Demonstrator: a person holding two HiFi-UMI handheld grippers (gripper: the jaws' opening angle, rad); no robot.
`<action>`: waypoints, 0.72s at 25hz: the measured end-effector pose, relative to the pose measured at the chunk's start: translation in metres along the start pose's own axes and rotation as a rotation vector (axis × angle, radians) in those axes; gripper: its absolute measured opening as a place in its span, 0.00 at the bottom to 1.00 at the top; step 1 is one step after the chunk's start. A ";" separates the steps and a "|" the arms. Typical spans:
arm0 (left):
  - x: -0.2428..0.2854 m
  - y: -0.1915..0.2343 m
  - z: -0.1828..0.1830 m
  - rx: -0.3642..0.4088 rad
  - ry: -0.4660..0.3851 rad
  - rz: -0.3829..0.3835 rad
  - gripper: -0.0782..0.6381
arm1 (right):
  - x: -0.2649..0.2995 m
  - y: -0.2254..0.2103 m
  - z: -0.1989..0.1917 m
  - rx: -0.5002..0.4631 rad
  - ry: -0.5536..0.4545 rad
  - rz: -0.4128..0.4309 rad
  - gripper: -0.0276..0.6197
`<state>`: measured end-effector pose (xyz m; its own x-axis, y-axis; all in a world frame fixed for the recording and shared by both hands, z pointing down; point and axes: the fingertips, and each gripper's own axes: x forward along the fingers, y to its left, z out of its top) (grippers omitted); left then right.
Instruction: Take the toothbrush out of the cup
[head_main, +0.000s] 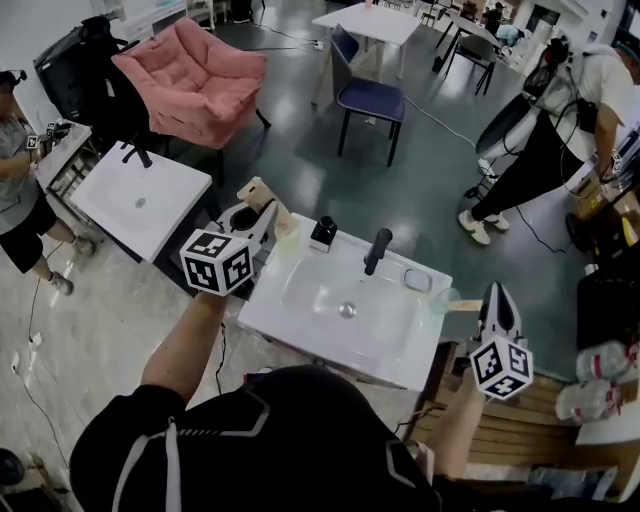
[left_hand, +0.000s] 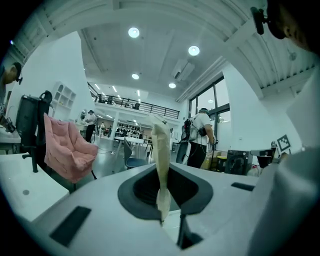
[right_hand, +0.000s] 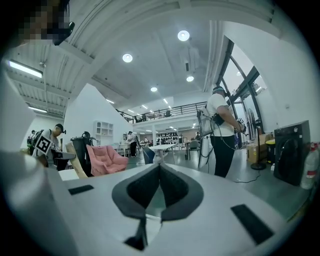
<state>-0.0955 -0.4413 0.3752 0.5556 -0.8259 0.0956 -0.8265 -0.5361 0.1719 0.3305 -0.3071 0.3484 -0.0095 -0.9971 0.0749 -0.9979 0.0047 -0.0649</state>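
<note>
Left tool (head_main: 263, 214) clamps toothbrush (head_main: 258, 188) beside white sink (head_main: 300, 292).

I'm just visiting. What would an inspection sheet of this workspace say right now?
Surface: white sink with black faucet.
Job's things: beige toothbrush held up at the sink's left; pale cup-like thing at its right edge.
Clutter: small black item on the rim.
Grippers: left gripper shut on toothbrush; right gripper shut, nothing clearly held.
Cables: loose cable across the floor.
Surroundings: pink armchair, blue chair, person standing.
</note>
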 end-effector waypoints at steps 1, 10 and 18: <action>-0.003 -0.004 0.002 0.007 -0.003 -0.005 0.15 | 0.001 0.000 0.000 0.000 -0.002 0.003 0.05; -0.022 -0.023 0.020 0.042 -0.047 -0.005 0.15 | 0.000 0.000 0.001 0.001 0.006 0.010 0.05; -0.022 -0.034 0.016 0.050 -0.038 -0.013 0.15 | -0.006 -0.010 -0.005 0.010 0.000 -0.019 0.05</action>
<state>-0.0814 -0.4077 0.3512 0.5633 -0.8243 0.0564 -0.8232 -0.5542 0.1232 0.3403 -0.3011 0.3532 0.0092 -0.9971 0.0762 -0.9972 -0.0148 -0.0739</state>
